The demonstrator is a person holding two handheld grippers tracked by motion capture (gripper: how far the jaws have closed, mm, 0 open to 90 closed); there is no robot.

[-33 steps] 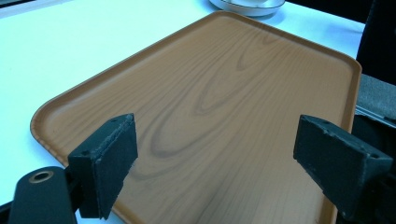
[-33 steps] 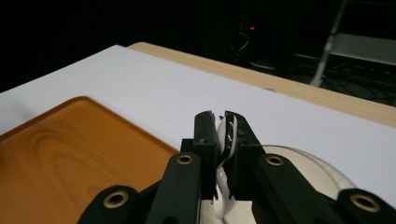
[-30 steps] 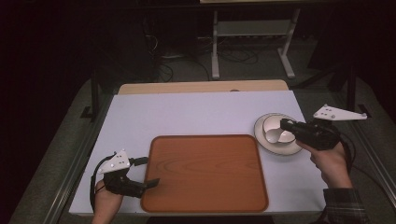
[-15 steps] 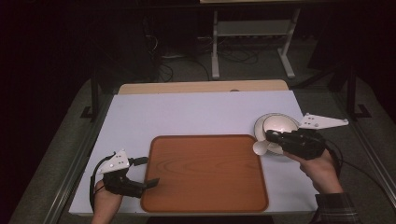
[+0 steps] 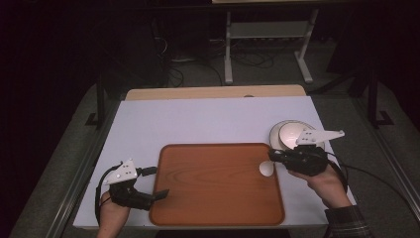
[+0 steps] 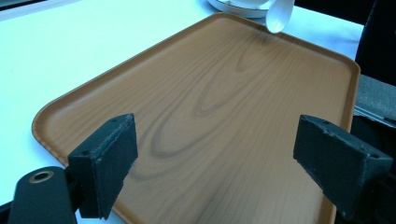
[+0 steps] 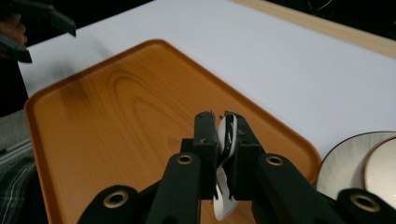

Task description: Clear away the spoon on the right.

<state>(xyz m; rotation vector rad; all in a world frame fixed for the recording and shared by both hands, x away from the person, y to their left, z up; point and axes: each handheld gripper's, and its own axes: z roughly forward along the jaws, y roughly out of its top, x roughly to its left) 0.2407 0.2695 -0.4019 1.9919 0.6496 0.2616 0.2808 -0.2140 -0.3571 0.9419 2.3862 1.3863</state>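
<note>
A brown wood-grain tray (image 5: pixel 218 183) lies in the middle of the white table. My right gripper (image 5: pixel 273 157) is shut on a white spoon (image 5: pixel 266 168), holding it over the tray's right edge. In the right gripper view the spoon (image 7: pixel 227 135) stands edge-on between the jaws of the gripper (image 7: pixel 222 122), above the tray (image 7: pixel 116 121). My left gripper (image 5: pixel 159 194) rests open at the tray's near left corner. Its jaws (image 6: pixel 219 140) stand wide apart over the tray (image 6: pixel 224 107), with the spoon's bowl (image 6: pixel 279 16) at the far edge.
A white bowl (image 5: pixel 289 133) sits on a dark-rimmed plate (image 7: pixel 345 158) just right of the tray's far right corner. The white table surface (image 5: pixel 208 124) stretches beyond the tray. A metal stand (image 5: pixel 267 34) and cables are on the floor behind.
My right gripper has carried the spoon from the bowl leftward and toward me, to the tray's right edge. The left gripper has not moved.
</note>
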